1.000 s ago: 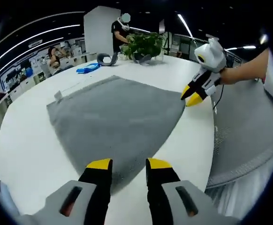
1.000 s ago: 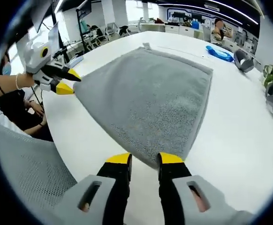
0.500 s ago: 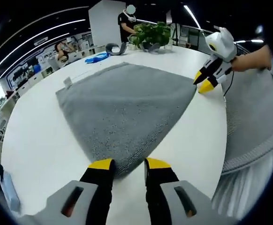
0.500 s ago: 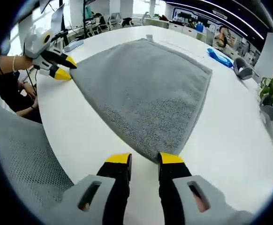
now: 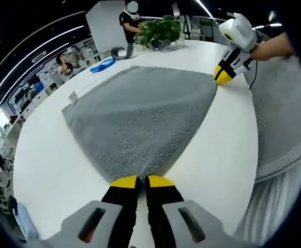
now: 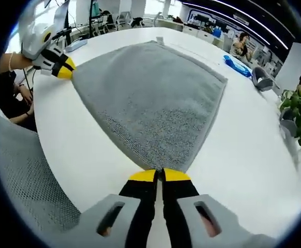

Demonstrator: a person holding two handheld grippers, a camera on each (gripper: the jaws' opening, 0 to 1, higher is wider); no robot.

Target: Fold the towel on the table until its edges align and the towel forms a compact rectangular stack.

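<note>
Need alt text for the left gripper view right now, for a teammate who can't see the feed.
The left gripper, jaws shut, pinches the near corner of a grey towel spread flat on a white table. The right gripper grips the towel's other near corner at upper right. A potted plant and a blue object sit at the table's far edge.

**Item count on the surface**

One grey towel (image 5: pixel 140 111). Two hand-held grippers: left hand-held gripper (image 5: pixel 142 181), right hand-held gripper (image 6: pixel 159 175). One potted plant (image 5: pixel 160 32). One blue object (image 5: pixel 103 64). One grey curved item (image 5: pixel 120 51).
</note>
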